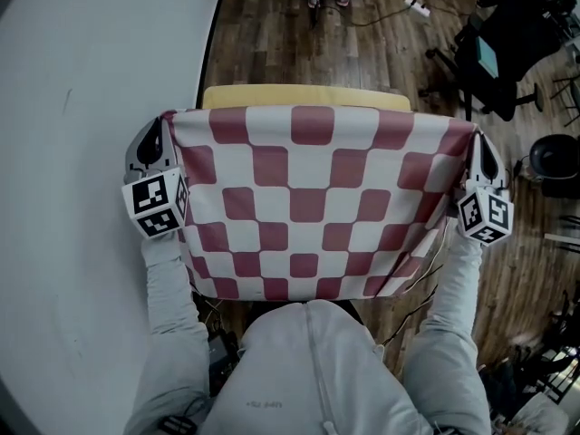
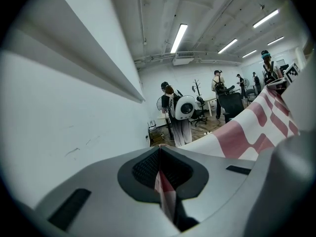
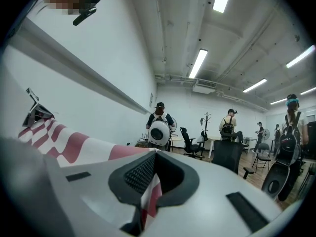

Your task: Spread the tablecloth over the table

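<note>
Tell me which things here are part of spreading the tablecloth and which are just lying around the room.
Part of the job:
- tablecloth, red and white checked
- table, its edge showing past the cloth
- left gripper and right gripper, each with fingers shut on a corner of the cloth

Just lying about:
- office chair, black
- power strip, white

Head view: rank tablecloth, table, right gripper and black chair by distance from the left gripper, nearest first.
1. The tablecloth: its corner is clamped in the left gripper.
2. The table: yellow edge just beyond the cloth, ahead.
3. The right gripper: across the cloth, on the opposite corner.
4. The black chair: on the floor, past the right gripper, far right.
</note>
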Tool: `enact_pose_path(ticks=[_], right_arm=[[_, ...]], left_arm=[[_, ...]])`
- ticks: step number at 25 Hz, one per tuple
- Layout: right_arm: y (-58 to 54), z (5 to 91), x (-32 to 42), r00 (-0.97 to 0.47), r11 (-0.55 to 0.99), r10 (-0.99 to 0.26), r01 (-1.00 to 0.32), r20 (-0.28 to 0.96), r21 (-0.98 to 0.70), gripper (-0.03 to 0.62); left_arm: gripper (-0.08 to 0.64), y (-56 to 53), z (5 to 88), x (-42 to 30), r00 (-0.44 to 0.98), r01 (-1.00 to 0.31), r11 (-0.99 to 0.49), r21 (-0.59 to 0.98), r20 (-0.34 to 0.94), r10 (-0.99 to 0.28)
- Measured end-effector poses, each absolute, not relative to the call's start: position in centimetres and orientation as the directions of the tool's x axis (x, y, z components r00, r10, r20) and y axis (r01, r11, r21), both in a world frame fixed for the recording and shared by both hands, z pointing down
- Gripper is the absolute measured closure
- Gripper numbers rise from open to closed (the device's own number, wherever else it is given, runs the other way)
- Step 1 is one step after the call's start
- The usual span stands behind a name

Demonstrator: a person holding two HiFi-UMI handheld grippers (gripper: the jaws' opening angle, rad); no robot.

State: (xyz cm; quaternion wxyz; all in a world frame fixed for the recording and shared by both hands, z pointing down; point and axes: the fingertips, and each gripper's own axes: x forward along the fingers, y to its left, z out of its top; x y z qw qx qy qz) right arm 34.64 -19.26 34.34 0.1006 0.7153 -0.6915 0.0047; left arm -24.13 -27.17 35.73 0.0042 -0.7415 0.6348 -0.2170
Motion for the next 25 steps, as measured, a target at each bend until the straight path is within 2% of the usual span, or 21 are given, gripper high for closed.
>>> enact_pose_path(ticks=[15,21,25], right_arm=[[-30.2,36.9,38.6,0.096,-0.067,-0.98,-0.983,0.173,0.169,0.571],[-35.3,39.7,39.4,0.094,-0.06,-0.972,-0.985,0.216,0.159,0.571],[-37.7,44.1,39.4,0.084,-0.044,-0.954,-0.989,0.288,0.143,0.571]], left_arm=[[0.535,-41.2,35.4,-19.6,0.181,-0.907,-0.264,-0.327,0.265,-0.947],[0.535,-46.2,37.7,-18.9,0.175,-0.906,-0.27,-0.326,0.293,-0.94],[0.535,-48.4,42.2,-18.8,0.177,-0.904,-0.296,-0.308,0.361,-0.916]])
